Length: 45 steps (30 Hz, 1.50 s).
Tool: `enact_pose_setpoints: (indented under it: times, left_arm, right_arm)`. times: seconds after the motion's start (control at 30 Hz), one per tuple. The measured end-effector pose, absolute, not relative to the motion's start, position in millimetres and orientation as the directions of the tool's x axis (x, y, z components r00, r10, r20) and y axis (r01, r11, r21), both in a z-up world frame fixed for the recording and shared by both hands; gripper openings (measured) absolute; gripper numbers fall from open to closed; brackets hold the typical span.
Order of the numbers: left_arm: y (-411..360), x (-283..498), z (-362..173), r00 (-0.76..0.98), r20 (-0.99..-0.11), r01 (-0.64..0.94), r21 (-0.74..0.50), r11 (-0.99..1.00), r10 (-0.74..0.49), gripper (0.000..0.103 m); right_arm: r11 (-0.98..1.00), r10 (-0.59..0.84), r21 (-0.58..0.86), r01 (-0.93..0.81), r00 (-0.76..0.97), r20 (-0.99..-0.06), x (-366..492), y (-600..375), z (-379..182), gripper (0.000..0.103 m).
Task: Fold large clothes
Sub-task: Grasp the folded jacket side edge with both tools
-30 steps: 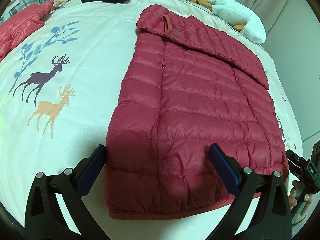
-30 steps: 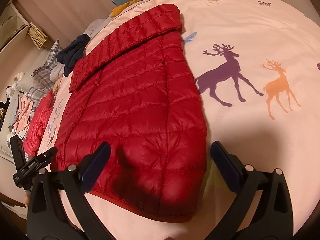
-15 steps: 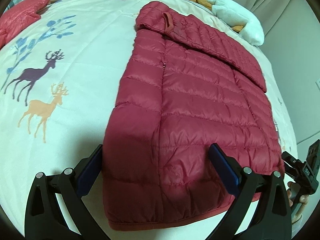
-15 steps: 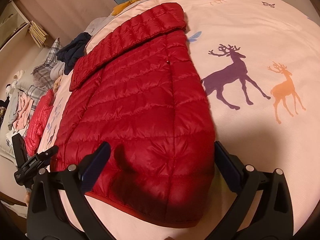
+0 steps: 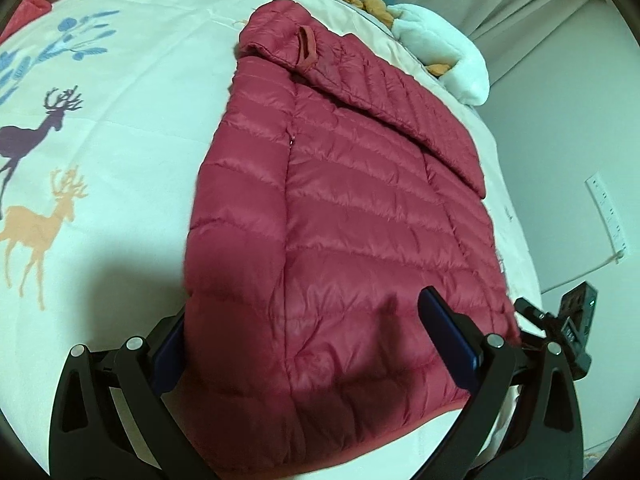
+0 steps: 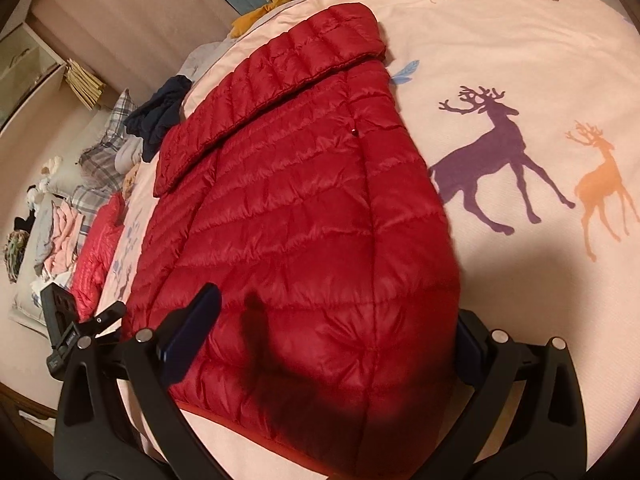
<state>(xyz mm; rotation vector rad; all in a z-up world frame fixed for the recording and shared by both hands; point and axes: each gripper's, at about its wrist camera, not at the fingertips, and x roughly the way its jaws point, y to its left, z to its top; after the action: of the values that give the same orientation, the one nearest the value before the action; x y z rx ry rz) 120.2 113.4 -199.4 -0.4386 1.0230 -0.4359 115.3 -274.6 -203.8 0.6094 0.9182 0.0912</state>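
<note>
Pale bedding printed with deer covers the bed, and a red quilted down jacket lies flat on it, a sleeve folded across its far end. Left tool is spread wide at the hem's near corner, one finger past the jacket's side edge, the other over the fabric, gripping nothing. Right tool is likewise wide open at the opposite hem corner, the puffy edge bulging between its fingers, unclamped. Beyond the jacket lie a white plush toy and dark clothes.
</note>
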Motion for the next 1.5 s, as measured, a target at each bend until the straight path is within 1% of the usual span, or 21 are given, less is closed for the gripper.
enact_pose_setpoints:
  times: [0.17,0.27,0.7,0.9,1.13,1.2,1.23,1.27,1.3,1.33,1.37,1.4,1.47,1.5]
  left_arm:
    - [117.0,126.8,-200.2,0.457,-0.679,0.12,-0.592,0.797,-0.574,0.102]
    - [117.2,122.8,-200.9,0.457,-0.672,0.131,-0.597,0.792,-0.582,0.102]
    - [111.8,103.4,-201.3,0.414,-0.643,0.179,-0.637,0.75,-0.644,0.102]
    - [105.8,117.2,-203.9,0.407,-0.618,0.17,-0.672,0.721,-0.673,0.102]
    - [100.6,119.3,-204.9,0.425,-0.615,0.157,-0.673,0.723,-0.664,0.102]
    - [101.4,117.8,-205.2,0.433,-0.615,0.151,-0.671,0.725,-0.659,0.101]
    - [101.8,117.6,-205.3,0.438,-0.615,0.148,-0.67,0.727,-0.656,0.101]
    - [101.9,117.1,-204.9,0.442,-0.618,0.144,-0.666,0.732,-0.65,0.098]
    - [102.1,116.5,-204.5,0.447,-0.623,0.142,-0.659,0.739,-0.642,0.095]
    - [102.4,116.3,-204.0,0.451,-0.628,0.139,-0.652,0.745,-0.634,0.092]
    - [102.8,116.2,-203.7,0.455,-0.632,0.136,-0.647,0.75,-0.627,0.087]
    - [103.4,115.7,-203.3,0.46,-0.638,0.132,-0.639,0.758,-0.618,0.085]
    - [104.6,114.5,-202.4,0.465,-0.654,0.122,-0.621,0.774,-0.597,0.074]
    - [104.6,114.9,-201.5,0.468,-0.66,0.12,-0.611,0.782,-0.588,0.068]
  right_arm:
    - [0.806,0.345,0.562,0.187,0.623,-0.702,118.7,-277.9,-203.7,0.101]
    - [0.803,0.353,0.568,0.179,0.626,-0.696,117.5,-277.4,-203.8,0.101]
    - [0.747,0.481,0.657,0.1,0.601,-0.638,99.5,-276.1,-204.3,0.101]
    - [0.742,0.484,0.663,0.096,0.608,-0.63,112.3,-269.6,-206.4,0.101]
    - [0.743,0.47,0.663,0.094,0.632,-0.616,120.1,-266.6,-207.3,0.1]
    - [0.741,0.46,0.664,0.101,0.643,-0.612,118.2,-269.3,-208.1,0.095]
    - [0.74,0.453,0.663,0.108,0.648,-0.612,117.1,-271.3,-208.9,0.089]
    - [0.739,0.449,0.664,0.115,0.652,-0.612,116.2,-273.4,-209.8,0.083]
    - [0.736,0.443,0.666,0.124,0.656,-0.611,114.9,-276.2,-210.8,0.08]
    - [0.733,0.44,0.668,0.131,0.658,-0.611,114.6,-277.6,-211.8,0.073]
    - [0.728,0.438,0.671,0.138,0.66,-0.61,114.1,-280.1,-212.9,0.067]
    - [0.724,0.436,0.675,0.145,0.662,-0.61,113.8,-282.1,-213.8,0.064]
    - [0.718,0.429,0.678,0.157,0.667,-0.609,112.2,-285.1,-215.2,0.056]
    - [0.717,0.422,0.677,0.166,0.669,-0.611,111.8,-285.8,-215.7,0.054]
